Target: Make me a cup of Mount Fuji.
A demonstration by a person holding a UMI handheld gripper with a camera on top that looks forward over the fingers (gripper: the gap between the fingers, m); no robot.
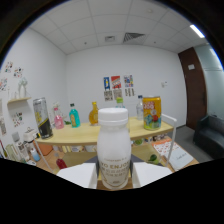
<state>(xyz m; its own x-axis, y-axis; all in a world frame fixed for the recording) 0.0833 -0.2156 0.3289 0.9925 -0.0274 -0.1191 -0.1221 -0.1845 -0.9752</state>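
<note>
I hold the white plastic milk bottle with screw cap (113, 150) clamped upright in the tongs (114, 176), above the table (85, 132). I should keep it vertical, grip steady, moving slowly.

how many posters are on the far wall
3: blue poster, red-and-white poster and pale poster, side by side on the far white wall above the wooden table.

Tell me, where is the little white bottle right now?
In the gripper view, the white bottle is held upright between the two fingers, in front of the wooden table.
</note>
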